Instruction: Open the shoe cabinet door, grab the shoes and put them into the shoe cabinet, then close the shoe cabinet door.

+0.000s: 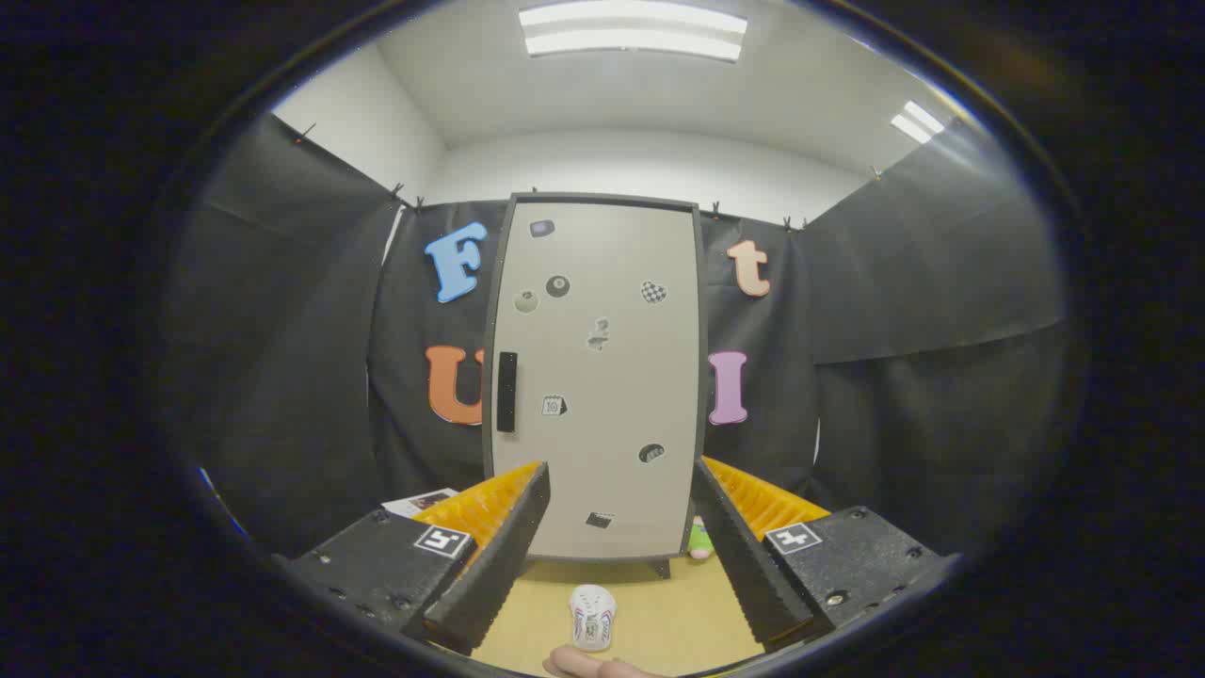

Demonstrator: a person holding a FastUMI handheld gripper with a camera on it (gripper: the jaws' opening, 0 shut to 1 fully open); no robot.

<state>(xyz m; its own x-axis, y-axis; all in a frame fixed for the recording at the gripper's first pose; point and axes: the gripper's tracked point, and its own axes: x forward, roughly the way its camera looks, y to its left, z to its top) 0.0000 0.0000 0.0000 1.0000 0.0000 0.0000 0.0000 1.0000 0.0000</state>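
The camera rides on the tool [621,556] and looks forward along its two spread fingers, squarely at the closed cabinet door [602,377]. It sits low over the worktop [678,612], a short way in front of the cabinet, tilted slightly up to take in the ceiling above it.

Tongs [617,565] spread wide, shoe [592,617] between them (untouched), closed shoe cabinet door [602,377] beyond
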